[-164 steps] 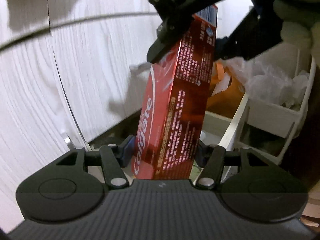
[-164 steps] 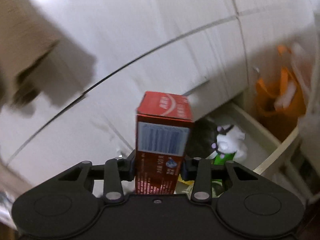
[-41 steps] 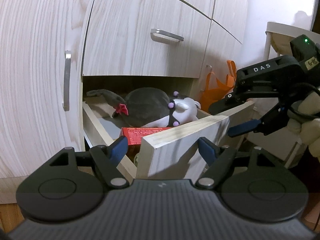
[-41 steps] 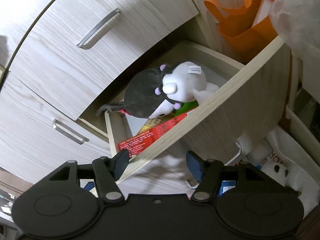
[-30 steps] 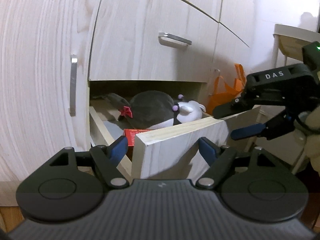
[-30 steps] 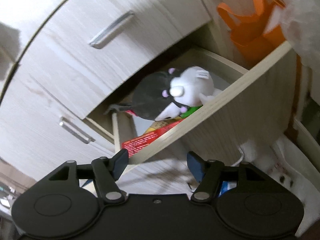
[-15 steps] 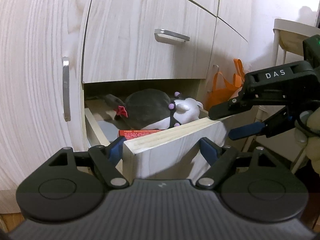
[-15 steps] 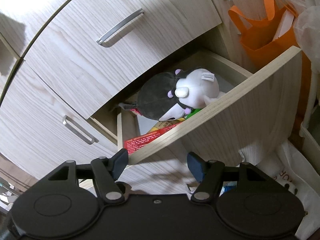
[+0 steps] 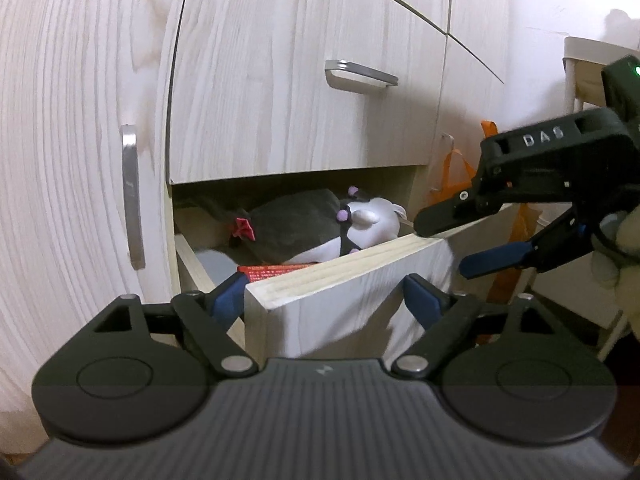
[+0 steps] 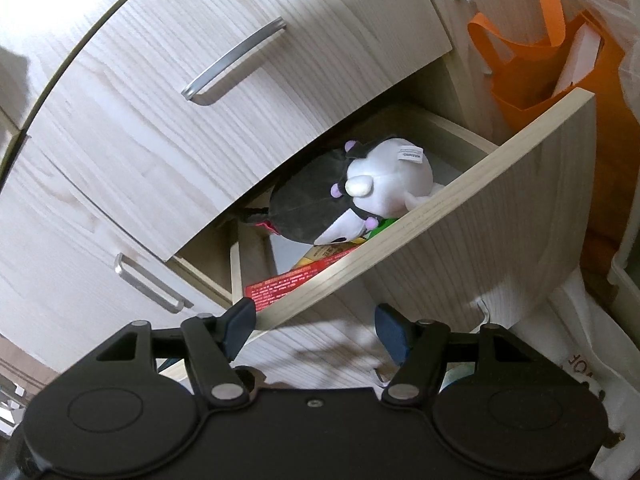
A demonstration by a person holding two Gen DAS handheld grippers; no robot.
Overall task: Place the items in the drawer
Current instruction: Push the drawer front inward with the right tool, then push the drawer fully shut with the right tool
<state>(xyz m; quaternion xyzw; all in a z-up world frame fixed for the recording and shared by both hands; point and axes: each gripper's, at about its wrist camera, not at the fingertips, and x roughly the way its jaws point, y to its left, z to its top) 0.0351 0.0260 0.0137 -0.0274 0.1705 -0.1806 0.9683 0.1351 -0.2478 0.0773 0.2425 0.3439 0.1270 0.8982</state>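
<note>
I see a pale wood-grain cabinet (image 10: 132,92) with a closed upper drawer front carrying a silver bar handle (image 10: 234,62). Left of it, another panel has its own silver handle (image 9: 132,196). An orange bag (image 10: 560,60) hangs at the cabinet's right side, with a clear plastic bag (image 10: 608,0) just beside it. Lower right on the floor lies a white bag (image 10: 576,356) with printed letters.

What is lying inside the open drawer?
In the drawer: a grey-and-white plush toy, a red toothpaste box, something green and something yellow. The drawer front and the plush hide everything else.
</note>
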